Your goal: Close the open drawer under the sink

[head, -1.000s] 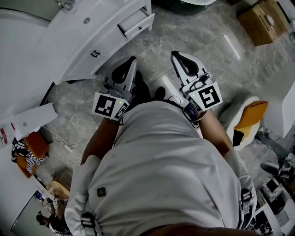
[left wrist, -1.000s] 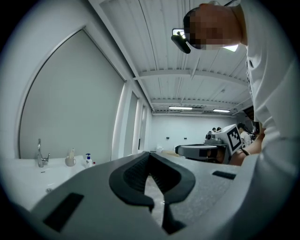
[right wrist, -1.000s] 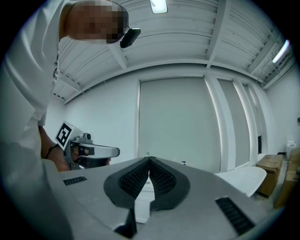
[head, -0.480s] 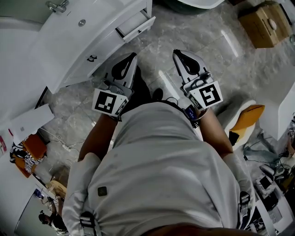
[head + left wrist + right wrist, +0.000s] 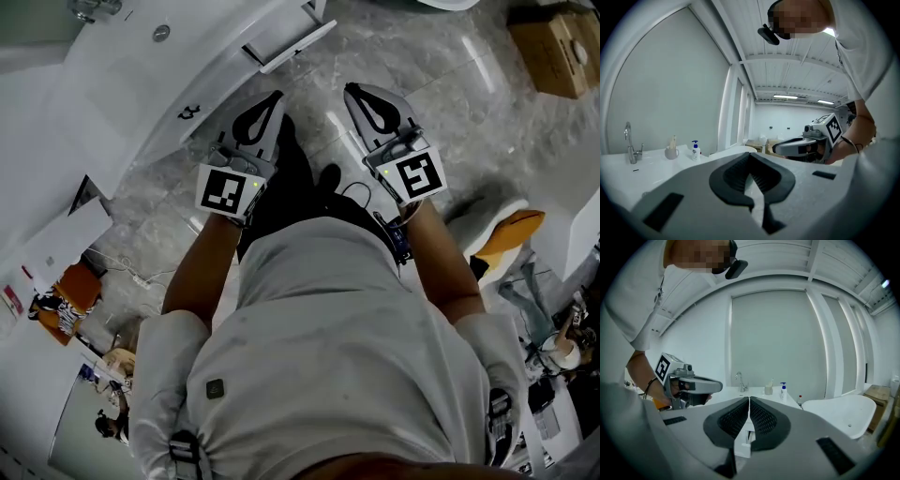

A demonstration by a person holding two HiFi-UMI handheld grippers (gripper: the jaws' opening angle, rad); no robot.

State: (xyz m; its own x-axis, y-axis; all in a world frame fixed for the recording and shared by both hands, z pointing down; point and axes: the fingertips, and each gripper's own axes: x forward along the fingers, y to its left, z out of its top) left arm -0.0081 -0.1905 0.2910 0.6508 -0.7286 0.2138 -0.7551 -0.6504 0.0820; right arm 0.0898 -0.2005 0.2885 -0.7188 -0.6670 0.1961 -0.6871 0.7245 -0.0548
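The white vanity [image 5: 141, 84] runs across the top left of the head view, and its open drawer [image 5: 292, 39] sticks out at the near end. Both grippers are held out ahead of the person over the marble floor, short of the drawer. My left gripper [image 5: 275, 97] is shut and empty, its tip just below the vanity front. My right gripper [image 5: 354, 91] is also shut and empty, to the right of the drawer. In the left gripper view the left gripper [image 5: 750, 154] has its pads meeting at the tip. In the right gripper view the right gripper [image 5: 749, 398] points at the vanity.
A faucet [image 5: 739, 380], a cup [image 5: 768, 390] and a soap bottle [image 5: 783, 391] stand on the countertop. A white bathtub [image 5: 843, 411] lies to the right. A cardboard box [image 5: 558, 47] sits at the far right, an orange and white object [image 5: 511, 230] by the person's right arm.
Both grippers have moved forward and lower toward the vanity. In the head view the vanity and drawer have slid up toward the top edge. The jaws stay shut.
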